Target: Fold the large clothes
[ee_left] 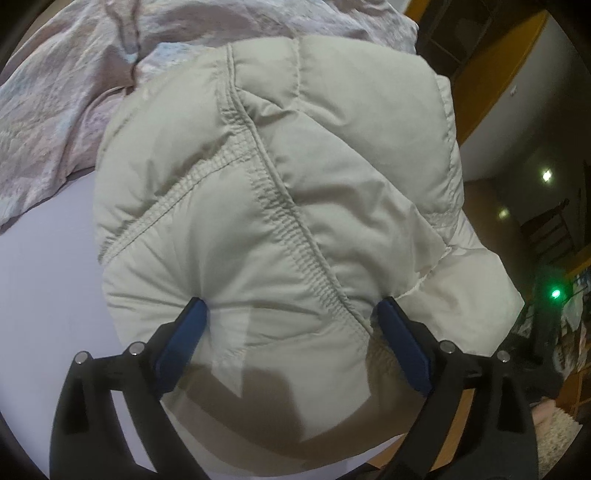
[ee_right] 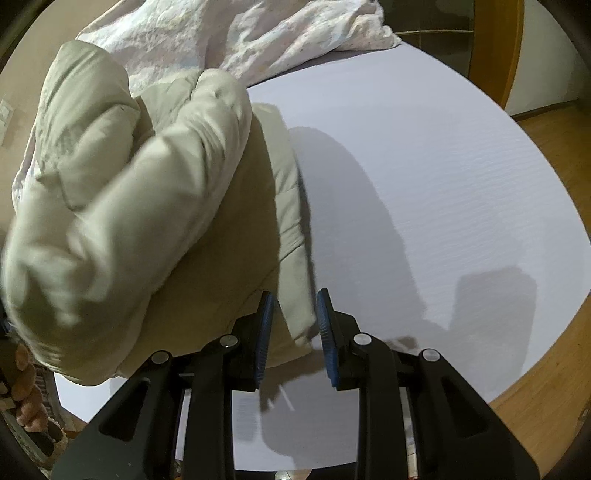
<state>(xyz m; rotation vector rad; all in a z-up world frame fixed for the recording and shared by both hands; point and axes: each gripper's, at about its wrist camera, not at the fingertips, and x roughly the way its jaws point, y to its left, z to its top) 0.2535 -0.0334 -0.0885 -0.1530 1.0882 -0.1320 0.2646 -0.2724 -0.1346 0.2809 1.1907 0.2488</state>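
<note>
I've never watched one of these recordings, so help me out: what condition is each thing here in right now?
Puffer jacket: bunched in a puffy heap on the bed.
Left tool: jaws wide, straddling the jacket's bulk.
Right tool: shut on the jacket's edge.
Quilt: crumpled behind the jacket.
Bed sheet: smooth, flat.

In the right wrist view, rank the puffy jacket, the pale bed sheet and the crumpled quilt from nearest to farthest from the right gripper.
1. Puffy jacket: its edge sits between the right gripper fingers.
2. Pale bed sheet: just beyond, rightward.
3. Crumpled quilt: far, at top.
</note>
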